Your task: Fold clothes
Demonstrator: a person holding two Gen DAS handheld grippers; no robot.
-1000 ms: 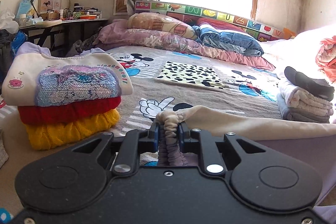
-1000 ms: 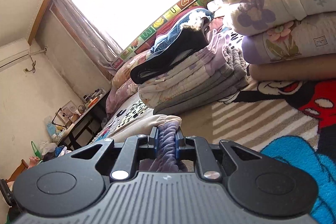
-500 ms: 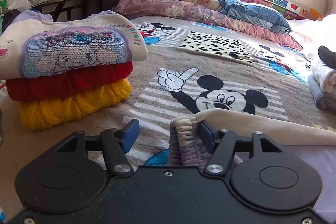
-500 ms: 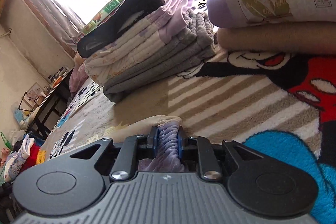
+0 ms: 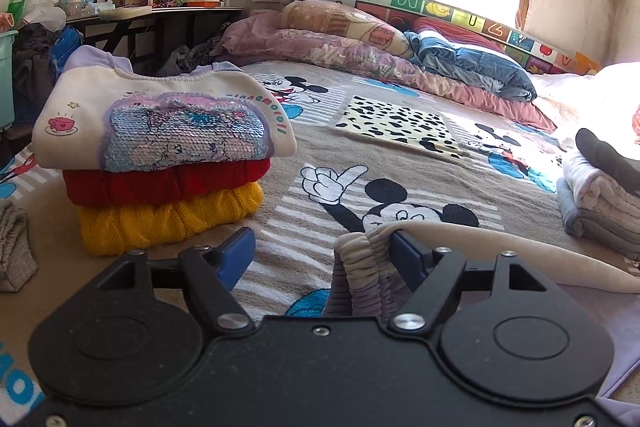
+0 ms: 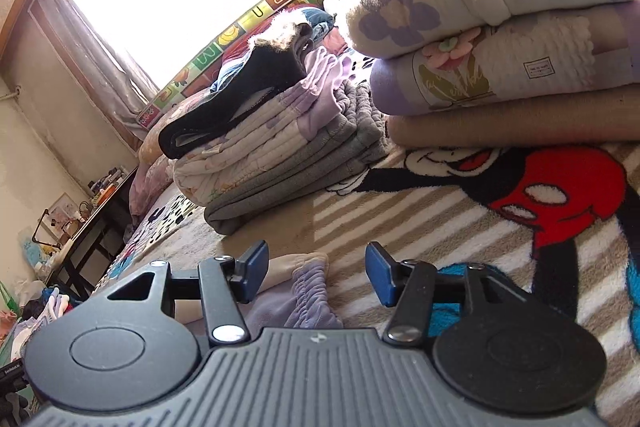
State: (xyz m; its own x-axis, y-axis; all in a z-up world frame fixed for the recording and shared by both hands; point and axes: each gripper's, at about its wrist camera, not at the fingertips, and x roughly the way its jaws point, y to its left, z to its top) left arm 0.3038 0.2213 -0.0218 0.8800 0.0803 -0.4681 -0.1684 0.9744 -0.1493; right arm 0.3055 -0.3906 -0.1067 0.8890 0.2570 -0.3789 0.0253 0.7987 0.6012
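Both grippers are letting go now, low over the beige cartoon-mouse blanket that covers the bed. The left gripper has its blue pads opening wide; the ribbed lilac cuff of the cream-and-lilac garment sits between them, leaning on the right pad but no longer pinched. The right gripper is opening too, and the garment's other gathered cuff lies loose on the blanket between its pads, touching neither. So the garment rests on the blanket's near end, just in front of both tools. The risk from here: that left cuff looks draped against the pad, and a quick pull-back could drag it and undo the fold. The stack of white sequinned, red and yellow jumpers stands near on the blanket's left; a careless swing could topple it.
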